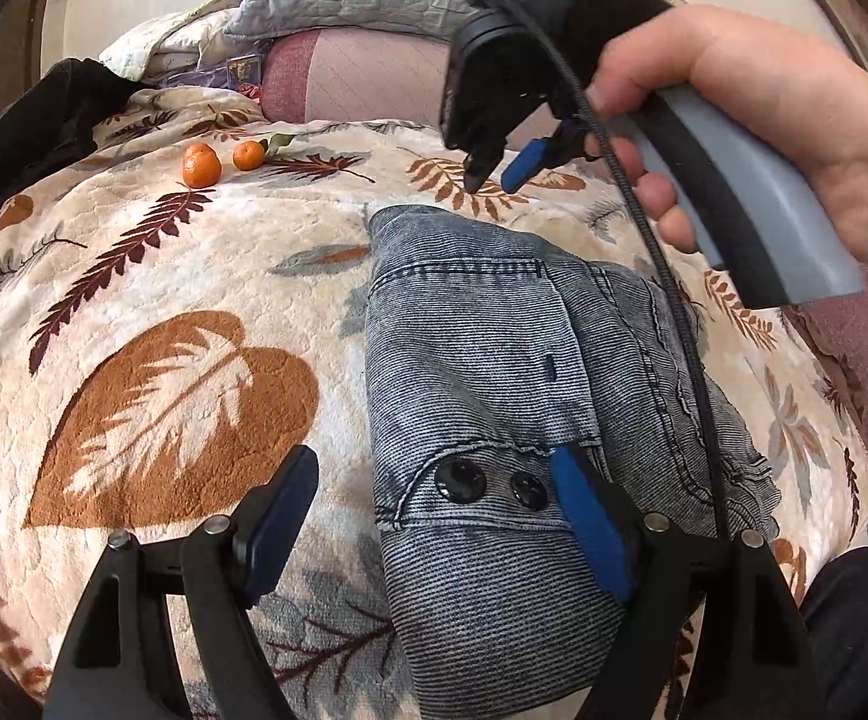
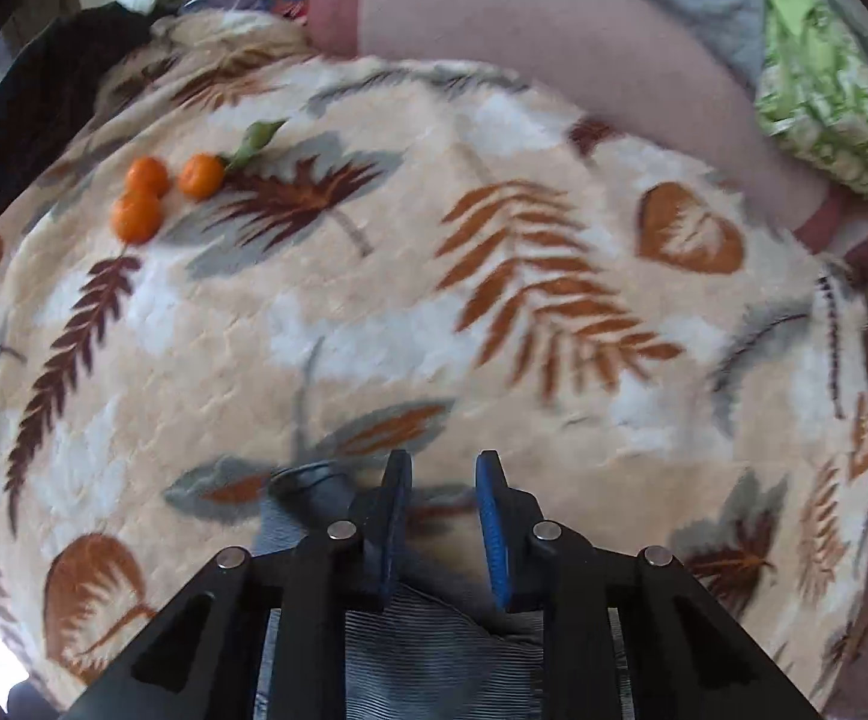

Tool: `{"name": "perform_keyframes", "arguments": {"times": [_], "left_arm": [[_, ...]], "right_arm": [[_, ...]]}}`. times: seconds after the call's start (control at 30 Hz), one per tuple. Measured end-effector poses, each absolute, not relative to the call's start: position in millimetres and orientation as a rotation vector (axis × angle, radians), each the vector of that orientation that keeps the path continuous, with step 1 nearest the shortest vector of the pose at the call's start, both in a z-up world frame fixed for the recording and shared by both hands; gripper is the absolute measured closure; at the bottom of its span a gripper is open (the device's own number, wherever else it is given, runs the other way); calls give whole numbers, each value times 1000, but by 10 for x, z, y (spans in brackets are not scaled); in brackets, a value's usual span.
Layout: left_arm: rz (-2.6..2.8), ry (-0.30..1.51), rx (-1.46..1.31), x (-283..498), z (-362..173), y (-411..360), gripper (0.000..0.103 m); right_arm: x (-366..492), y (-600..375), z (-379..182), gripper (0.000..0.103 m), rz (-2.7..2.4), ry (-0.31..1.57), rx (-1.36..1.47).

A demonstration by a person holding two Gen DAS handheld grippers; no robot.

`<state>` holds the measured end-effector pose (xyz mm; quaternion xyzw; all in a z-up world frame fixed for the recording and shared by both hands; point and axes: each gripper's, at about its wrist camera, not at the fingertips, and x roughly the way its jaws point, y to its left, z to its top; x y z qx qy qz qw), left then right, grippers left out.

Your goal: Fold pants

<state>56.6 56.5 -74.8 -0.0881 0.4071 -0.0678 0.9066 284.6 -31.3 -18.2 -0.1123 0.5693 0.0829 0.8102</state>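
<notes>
the pants (image 1: 494, 360), grey-blue ribbed denim, lie folded into a compact bundle on the leaf-print blanket (image 1: 164, 300) of the bed, toward 5 o'clock in the left wrist view. they look soft but thick, moderately heavy, not slippery; layers could slide apart, so i'd take hold at a stitched seam or the buttoned waistband edge near 6 o'clock. the left gripper (image 1: 434, 528) stands wide open, straddling the buttons, gripping nothing. the right gripper (image 2: 443, 531), held in a hand (image 1: 764, 120) at 1 o'clock, is narrowed with an empty gap between the pads. no brand, label or writing is readable.
</notes>
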Motion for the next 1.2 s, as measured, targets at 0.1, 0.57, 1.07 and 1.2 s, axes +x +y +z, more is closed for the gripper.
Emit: {"name": "perform_keyframes", "arguments": {"times": [0.1,0.57,1.07,1.2], "left_arm": [[-178,818,-260,511,-640,691,22],[-104,851,-207,450,-694,840,17],[-108,883,-155,348,-419,811,17],[-100,888,-157,422,-393,851,17]], "right_arm": [[2656,-564,78,78,255,1201,-113],[1148,-1493,-433,63,316,1287,102],[812,-1876,-288,36,403,1189,319],[982,-2177,-388,36,393,1209,474]]}}
